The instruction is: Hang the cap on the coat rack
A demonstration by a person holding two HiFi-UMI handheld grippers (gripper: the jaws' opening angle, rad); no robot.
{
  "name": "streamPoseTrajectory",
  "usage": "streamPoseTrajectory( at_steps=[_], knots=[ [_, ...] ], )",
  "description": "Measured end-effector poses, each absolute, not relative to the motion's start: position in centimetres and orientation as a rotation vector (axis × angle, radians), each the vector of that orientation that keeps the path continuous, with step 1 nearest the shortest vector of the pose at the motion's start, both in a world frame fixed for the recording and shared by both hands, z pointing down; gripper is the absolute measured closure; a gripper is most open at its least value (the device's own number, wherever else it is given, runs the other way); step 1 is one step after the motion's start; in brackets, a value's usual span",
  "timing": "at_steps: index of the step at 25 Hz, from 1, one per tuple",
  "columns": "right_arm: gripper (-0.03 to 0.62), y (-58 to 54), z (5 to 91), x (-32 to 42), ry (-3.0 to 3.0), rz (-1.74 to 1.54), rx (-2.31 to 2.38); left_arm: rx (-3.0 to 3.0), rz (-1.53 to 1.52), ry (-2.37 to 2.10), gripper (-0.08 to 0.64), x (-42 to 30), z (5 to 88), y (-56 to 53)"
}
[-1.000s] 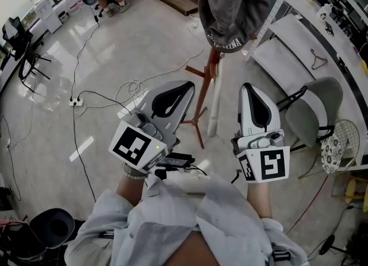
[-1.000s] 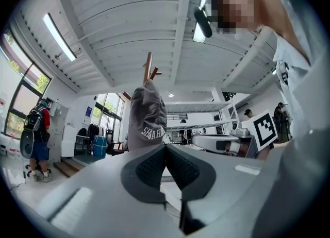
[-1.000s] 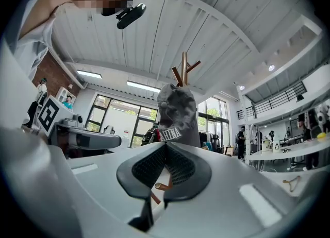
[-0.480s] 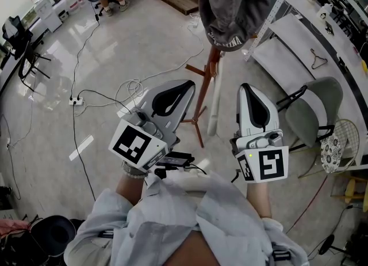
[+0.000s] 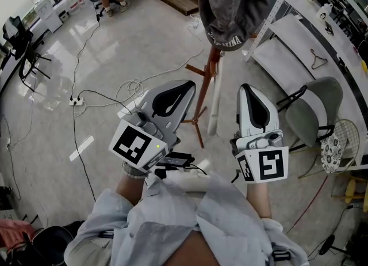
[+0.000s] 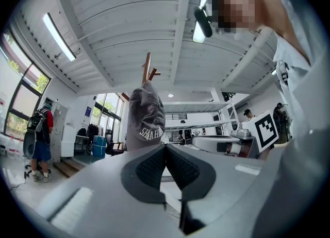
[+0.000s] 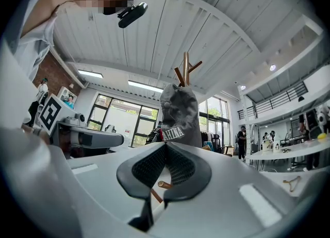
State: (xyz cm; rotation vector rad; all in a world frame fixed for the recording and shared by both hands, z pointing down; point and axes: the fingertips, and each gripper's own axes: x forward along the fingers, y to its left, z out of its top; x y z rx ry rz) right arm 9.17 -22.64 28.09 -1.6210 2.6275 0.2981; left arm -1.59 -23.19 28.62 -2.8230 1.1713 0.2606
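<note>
A: What changed in the last second?
B: Almost nothing. Both grippers have held their place. Only the dark round thing (image 5: 49,242) low left on the floor (image 5: 132,46) has slid nearer the frame edge.
A: Jaws?
B: Left gripper (image 6: 165,152) is clenched, pads (image 6: 149,167) meeting, nothing between them. Right gripper (image 7: 166,149) is the same, clenched and empty. The pads are dark with a fine grid texture. The shells are smooth pale grey plastic.
A: Cap?
B: The cap (image 5: 233,6) hangs on top of the coat rack (image 5: 202,103), ahead of both grippers and well apart from them. It's soft grey fabric, slumped over the top, with white lettering along the band. The rack is a red-brown wooden pole with short angled pegs and spread feet on the glossy floor.
A: Step?
B: The hang looks done to me. There's nothing left to grasp. I'd say the next move is to stay clear of the pole and check the cap sits firm.
</note>
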Motion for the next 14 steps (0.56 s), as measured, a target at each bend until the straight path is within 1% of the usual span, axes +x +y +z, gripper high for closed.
streamPoseTrajectory(
  at_steps=[14],
  knots=[
    [0.586, -22.77, 28.31, 9.25, 2.631, 0.288, -1.64, -2.83, 0.272, 1.172, 0.557, -1.57, 28.53, -23.2]
  ],
)
